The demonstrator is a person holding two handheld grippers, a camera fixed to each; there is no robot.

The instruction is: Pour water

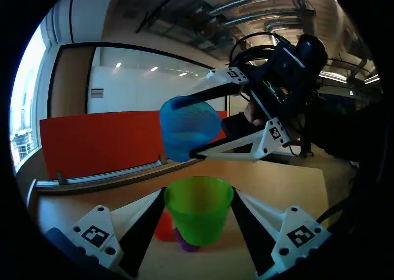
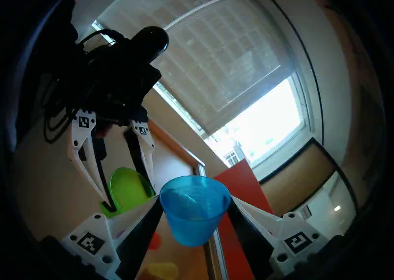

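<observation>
1. Left gripper view: left gripper (image 1: 198, 195) clenched on the green cup (image 1: 198, 218), one finger pressing each side of the wall below the rim; cup upright, low over the wooden table (image 1: 276, 181)
2. Right gripper view: right gripper (image 2: 195, 200) likewise clamped on the blue cup (image 2: 194, 216), a finger on each side. From the left gripper view this cup hangs above and just behind the green one, apart from it, tipped so its mouth faces the camera. Water inside: cannot tell
3. Handling (judgement): both cups look like thin smooth plastic, so light, slippery and likely to flex under a hard squeeze. Best hold is mid-wall on opposite sides, firm but not crushing. Any water will shift weight towards the lip on tilting
4. Count: grippers 2; held cups 2 (1 green, 1 blue). Small items on the table by the green cup: 1 red-orange (image 1: 163, 227), 1 purple (image 1: 186, 244); right gripper view adds 1 yellow (image 2: 162, 270). Too hidden to name
</observation>
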